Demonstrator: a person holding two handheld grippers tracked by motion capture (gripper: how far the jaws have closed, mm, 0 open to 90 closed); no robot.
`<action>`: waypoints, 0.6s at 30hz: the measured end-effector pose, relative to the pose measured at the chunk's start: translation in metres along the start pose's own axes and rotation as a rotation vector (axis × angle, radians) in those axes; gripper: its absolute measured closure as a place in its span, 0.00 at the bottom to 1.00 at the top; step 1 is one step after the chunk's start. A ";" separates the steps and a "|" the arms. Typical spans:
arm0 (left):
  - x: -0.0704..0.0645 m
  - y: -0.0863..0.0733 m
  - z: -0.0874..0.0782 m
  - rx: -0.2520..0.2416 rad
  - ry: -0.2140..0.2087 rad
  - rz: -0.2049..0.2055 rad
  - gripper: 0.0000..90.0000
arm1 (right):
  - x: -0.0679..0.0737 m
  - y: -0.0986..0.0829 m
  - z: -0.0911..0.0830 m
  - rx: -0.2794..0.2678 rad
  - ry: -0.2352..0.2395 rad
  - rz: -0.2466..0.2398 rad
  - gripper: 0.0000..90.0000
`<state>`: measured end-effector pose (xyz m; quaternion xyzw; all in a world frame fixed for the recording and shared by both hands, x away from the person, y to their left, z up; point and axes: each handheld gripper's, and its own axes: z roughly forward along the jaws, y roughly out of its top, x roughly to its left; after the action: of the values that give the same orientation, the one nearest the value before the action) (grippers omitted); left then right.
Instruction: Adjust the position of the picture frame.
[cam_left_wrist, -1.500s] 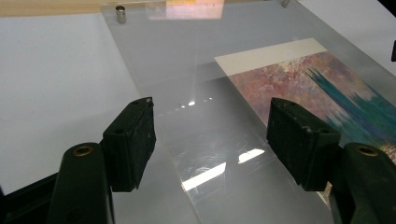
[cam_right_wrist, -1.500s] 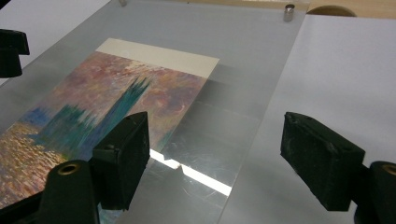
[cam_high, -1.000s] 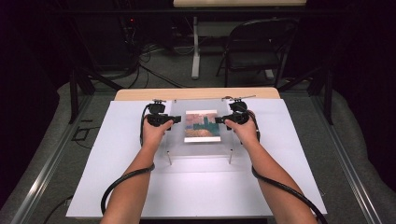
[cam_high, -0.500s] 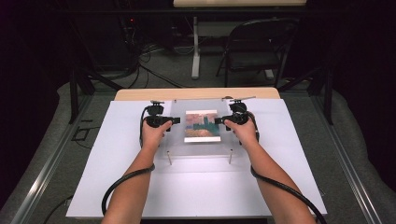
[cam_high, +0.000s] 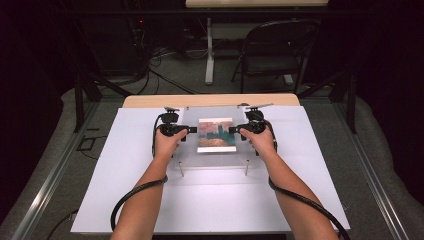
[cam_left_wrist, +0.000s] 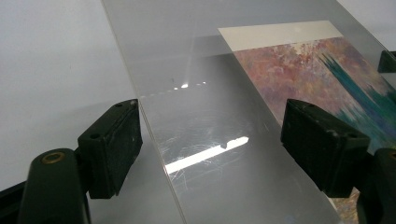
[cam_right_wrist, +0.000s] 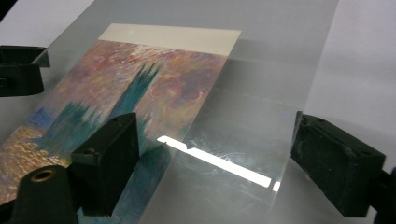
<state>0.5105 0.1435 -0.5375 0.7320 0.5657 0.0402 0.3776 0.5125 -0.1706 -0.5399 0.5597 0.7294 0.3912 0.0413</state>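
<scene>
Nothing moved (jaws straddle clear sheet (cam_high: 212, 132))

The painted print (cam_left_wrist: 327, 70) runs off the left gripper view's edge.

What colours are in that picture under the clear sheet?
The picture is pink-purple with teal and orange, with a cream strip; clearest in the right gripper view.
</scene>
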 end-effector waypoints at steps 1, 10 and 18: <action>0.000 0.000 0.000 0.001 -0.002 -0.003 0.22 | 0.000 0.000 0.001 0.004 0.010 0.007 0.16; 0.000 0.000 0.003 0.026 -0.038 -0.023 0.18 | 0.000 0.000 0.001 0.010 0.009 0.008 0.16; 0.001 0.002 0.002 0.056 -0.050 -0.024 0.17 | 0.000 0.001 0.001 0.014 0.009 0.006 0.16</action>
<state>0.5134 0.1428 -0.5383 0.7362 0.5656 0.0016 0.3716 0.5136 -0.1696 -0.5400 0.5603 0.7306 0.3887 0.0329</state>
